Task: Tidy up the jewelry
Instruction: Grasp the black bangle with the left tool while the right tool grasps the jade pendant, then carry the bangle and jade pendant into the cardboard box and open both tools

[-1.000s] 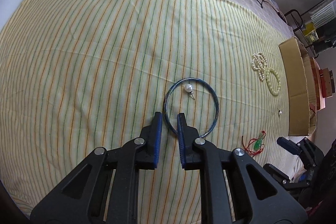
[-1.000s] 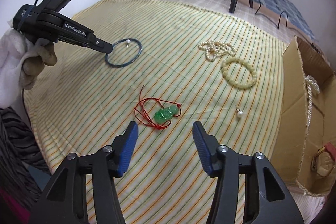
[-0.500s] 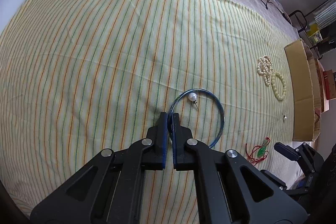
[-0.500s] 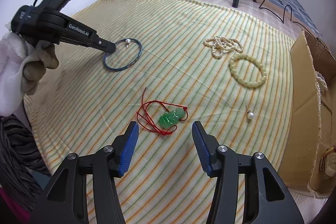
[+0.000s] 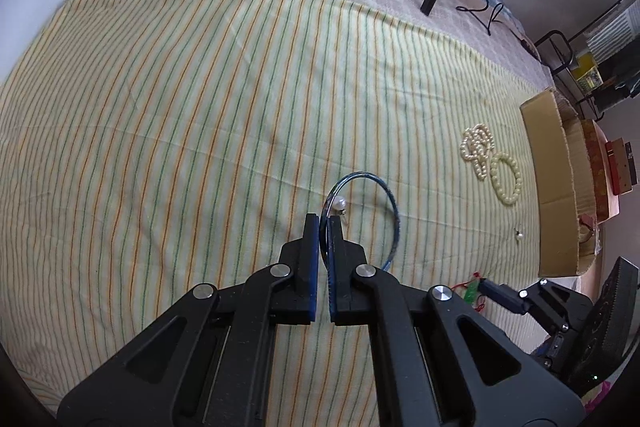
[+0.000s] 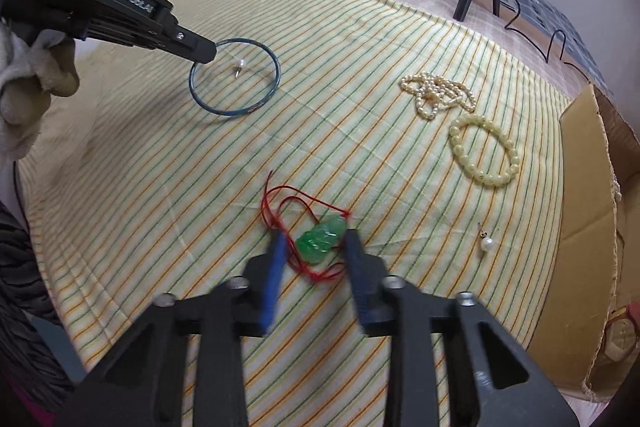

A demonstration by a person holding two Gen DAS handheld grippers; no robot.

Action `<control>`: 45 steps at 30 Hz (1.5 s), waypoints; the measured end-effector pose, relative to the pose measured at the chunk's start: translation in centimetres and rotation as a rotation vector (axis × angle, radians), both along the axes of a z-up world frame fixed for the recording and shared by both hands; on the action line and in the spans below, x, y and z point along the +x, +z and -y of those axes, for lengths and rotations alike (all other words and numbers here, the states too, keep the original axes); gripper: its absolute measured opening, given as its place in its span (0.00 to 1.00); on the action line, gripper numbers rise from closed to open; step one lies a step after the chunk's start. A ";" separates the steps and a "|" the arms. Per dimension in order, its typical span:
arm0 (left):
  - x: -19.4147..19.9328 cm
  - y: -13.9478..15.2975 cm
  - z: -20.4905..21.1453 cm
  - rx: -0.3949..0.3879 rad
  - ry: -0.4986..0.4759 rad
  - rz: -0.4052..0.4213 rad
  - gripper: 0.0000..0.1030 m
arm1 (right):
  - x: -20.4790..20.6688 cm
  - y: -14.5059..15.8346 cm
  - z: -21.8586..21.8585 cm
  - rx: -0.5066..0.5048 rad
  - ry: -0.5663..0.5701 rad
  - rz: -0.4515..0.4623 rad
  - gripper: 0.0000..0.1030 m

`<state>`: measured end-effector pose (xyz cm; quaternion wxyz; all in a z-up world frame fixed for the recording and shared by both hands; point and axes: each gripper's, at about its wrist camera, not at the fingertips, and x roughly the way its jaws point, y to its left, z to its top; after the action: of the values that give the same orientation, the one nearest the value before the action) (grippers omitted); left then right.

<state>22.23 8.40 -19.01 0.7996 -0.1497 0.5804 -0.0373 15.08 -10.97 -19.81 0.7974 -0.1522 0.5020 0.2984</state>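
Left wrist view: left tool (image 5: 324,223) clamped on the near rim of the bangle (image 5: 390,199), which tilts up off the striped cloth (image 5: 180,115) at the gripped side. A pearl stud (image 5: 340,203) sits inside the ring, right at the tool tips; can't tell if it's touching the bangle. Pearl strand (image 5: 477,147) and bead bracelet (image 5: 506,179) lie just beside each other, near the box (image 5: 554,187). Second stud (image 5: 519,235) sits loose on the cloth near the box. Only a sliver of the green pendant (image 5: 472,290) shows, behind the right tool's tip. Box interior barely readable from here.

Right wrist view: right tool (image 6: 314,243) open, fingers straddling the pendant (image 6: 320,237) with its red cord (image 6: 280,203), not gripping yet as far as I can see; its fingers are motion-blurred, so contact is unclear. Bangle (image 6: 236,79) in the left tool (image 6: 208,55), stud (image 6: 239,65) within the ring. Strand (image 6: 436,93), bracelet (image 6: 484,151), other stud (image 6: 487,243) untouched on the cloth. Box (image 6: 588,227) cut off at the frame edge; something pearly on its far rim and a brownish item at the bottom, hard to identify.

Progress: early, I'd say. Six pieces are out on the bed; two pickups in hand.
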 end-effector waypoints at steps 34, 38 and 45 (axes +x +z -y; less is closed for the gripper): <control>-0.7 8.6 9.2 -0.124 -0.145 0.244 0.01 | 1.4 9.7 10.1 0.199 -0.215 0.157 0.18; -0.5 9.4 11.7 -0.139 -0.180 0.272 0.01 | 1.4 10.1 12.4 0.200 -0.262 0.166 0.18; -0.1 10.5 15.0 -0.161 -0.219 0.305 0.01 | 1.0 10.4 15.6 0.195 -0.326 0.172 0.18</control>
<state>22.17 -6.56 -8.48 0.8550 -0.1419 0.4603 -0.1923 16.06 -26.61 -9.45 0.8860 -0.0160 0.4187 0.1984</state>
